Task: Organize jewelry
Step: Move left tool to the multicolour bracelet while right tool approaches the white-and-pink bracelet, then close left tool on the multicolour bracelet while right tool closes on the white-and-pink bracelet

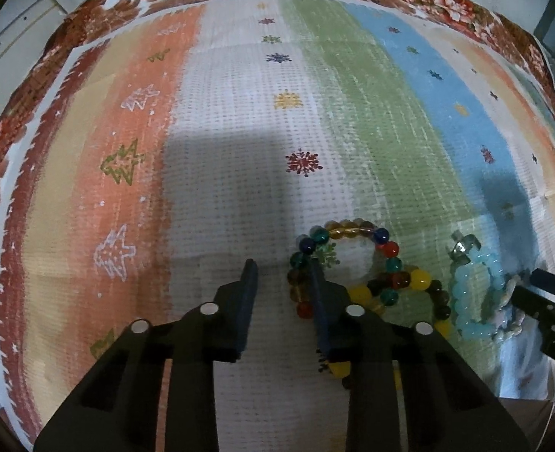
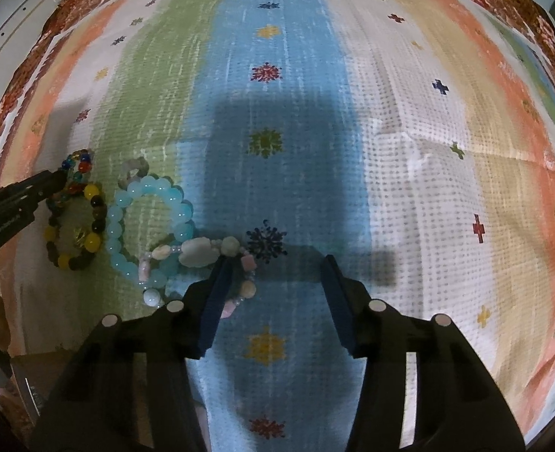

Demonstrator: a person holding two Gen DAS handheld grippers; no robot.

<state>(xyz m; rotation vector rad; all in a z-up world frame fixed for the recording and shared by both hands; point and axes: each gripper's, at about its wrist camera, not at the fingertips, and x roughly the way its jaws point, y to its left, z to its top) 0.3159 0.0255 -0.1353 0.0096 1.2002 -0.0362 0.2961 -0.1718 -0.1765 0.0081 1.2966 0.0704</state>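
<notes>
- Left wrist view: your left gripper (image 1: 283, 277) has its jaws spread, with nothing between them but bare cloth (image 1: 221, 188).
- Its right-hand finger (image 1: 317, 282) lies over the near-left part of the multicolour bead bracelet (image 1: 347, 254), so the ring is beside the gap, not inside it. Judged from this, you are lined up to straddle one strand of the ring; shift right before closing.
- The yellow and dark bead bracelet (image 1: 420, 286) overlaps the multicolour one at its near-right side. Expect the two to drag together if you lift either.
- The light blue bead bracelet (image 1: 473, 297) lies further right, with your right gripper (image 1: 541, 293) touching or just beside it at the frame edge.
- Right wrist view: your right gripper (image 2: 277, 263) also has its jaws spread and pinches nothing.
- Its left-hand finger (image 2: 221, 282) rests across the pale stone bracelet (image 2: 202, 254), which crosses the light blue bead bracelet (image 2: 149, 226). Whether the finger presses the strand or only covers it cannot be told.
- All bracelets sit bunched on the green and blue stripes, touching or overlapping, well apart from the free cloth (image 2: 428, 150) on the right. The sorting is judged to be at an early stage.
</notes>
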